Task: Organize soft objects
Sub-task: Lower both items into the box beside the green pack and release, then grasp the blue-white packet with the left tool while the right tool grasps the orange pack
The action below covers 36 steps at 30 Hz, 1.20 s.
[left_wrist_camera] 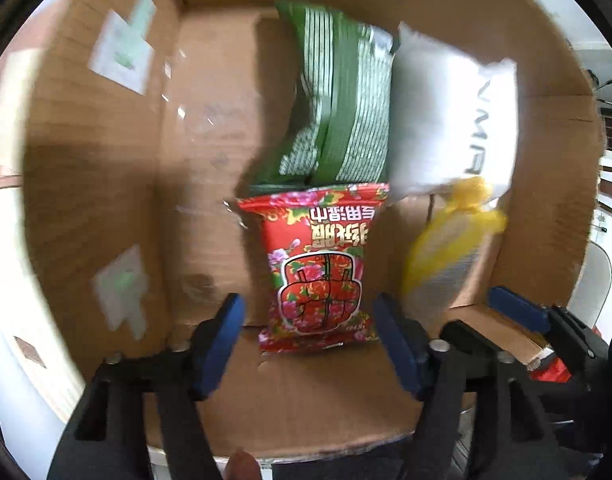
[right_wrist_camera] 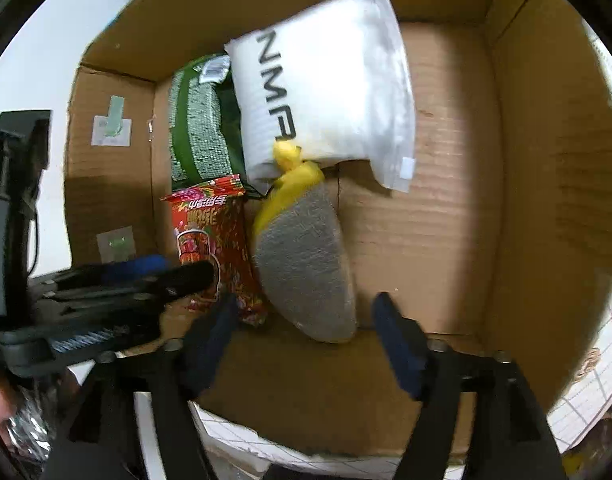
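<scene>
**Soft light, motion blur, strong fisheye bending**

Both views are bright in the middle and dark at the round edges. The cardboard box has a shadow on its left wall. The yellow bag is blurred by motion. Straight box edges look curved.

Left tool: matte black angular arms, each tipped with a flat dark-blue pad, round silver screw heads at the arm joints. Right tool: same build, black arms, dark-blue pads, silver screws. Bare skin shows at the bottom edge of the left wrist view and the lower left of the right wrist view.
</scene>
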### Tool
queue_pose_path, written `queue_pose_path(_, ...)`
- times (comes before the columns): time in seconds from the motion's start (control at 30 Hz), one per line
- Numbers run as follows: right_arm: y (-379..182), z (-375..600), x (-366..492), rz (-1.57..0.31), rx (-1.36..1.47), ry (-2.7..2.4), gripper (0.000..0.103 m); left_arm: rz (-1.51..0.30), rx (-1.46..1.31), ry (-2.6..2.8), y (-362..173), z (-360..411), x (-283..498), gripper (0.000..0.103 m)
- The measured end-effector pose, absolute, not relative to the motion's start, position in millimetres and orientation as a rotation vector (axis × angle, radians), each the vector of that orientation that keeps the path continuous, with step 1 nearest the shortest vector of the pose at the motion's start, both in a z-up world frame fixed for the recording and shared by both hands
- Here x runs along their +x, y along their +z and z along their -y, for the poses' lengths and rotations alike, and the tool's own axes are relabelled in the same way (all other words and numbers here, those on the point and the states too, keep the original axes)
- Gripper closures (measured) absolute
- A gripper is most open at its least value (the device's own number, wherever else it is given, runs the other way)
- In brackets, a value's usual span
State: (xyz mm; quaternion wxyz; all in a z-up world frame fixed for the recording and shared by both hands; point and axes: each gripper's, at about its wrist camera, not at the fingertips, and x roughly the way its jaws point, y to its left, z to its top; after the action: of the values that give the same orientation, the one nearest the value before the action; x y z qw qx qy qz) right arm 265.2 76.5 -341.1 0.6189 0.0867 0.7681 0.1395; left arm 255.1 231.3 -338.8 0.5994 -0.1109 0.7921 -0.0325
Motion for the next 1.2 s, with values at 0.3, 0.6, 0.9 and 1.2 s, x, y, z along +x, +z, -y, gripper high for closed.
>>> queue_pose_path(0.3, -288.6, -59.8, 248.2, -1.668, 0.044, 0.260, 0.000, -1.621, -0.138, -0.007, -257.3, -218.5, 243.2, 0.003)
queue_pose_path(0.6, -233.8, -45.9, 215.9, -1.490, -0.030, 0.191, 0.000, -1.412, -0.073, 0.094, -200.0, -213.5, 200.7, 0.003)
queue_pose_path(0.9, -186.5, -31.1, 194.4, -1.378, -0.002, 0.207, 0.000, -1.309, -0.043, 0.107, -157.7, -192.5, 179.2, 0.003)
queue_pose_path(1.2, -167.1, 50.0, 189.6, -1.378, 0.178, 0.187, 0.000, -1.309, 0.061, -0.022, -142.0, -106.4, 207.1, 0.002)
